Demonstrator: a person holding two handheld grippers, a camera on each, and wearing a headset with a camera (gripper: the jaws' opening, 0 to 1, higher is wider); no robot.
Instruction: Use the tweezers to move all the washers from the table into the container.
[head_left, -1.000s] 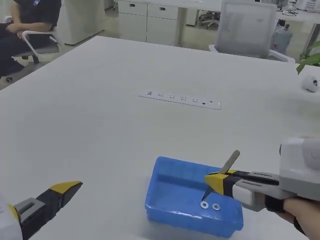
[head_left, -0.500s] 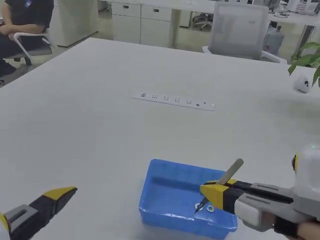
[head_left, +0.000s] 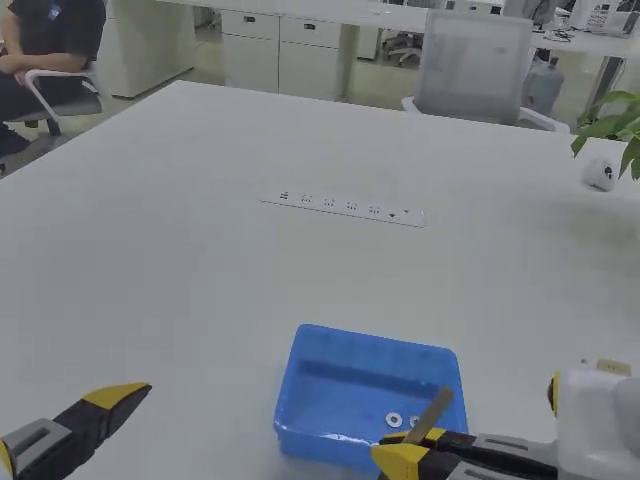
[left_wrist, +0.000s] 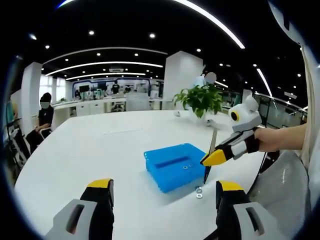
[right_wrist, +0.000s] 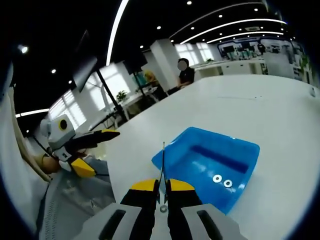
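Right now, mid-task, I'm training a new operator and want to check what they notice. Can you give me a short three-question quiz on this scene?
1. True or false: the blue container already holds two washers.
2. What is the right gripper shut on? A) a washer B) the tweezers C) nothing
3. Where do the loose washers lie?

Key
1. True.
2. B.
3. On the table, just outside the blue container's wall, close under the tweezers' tip.
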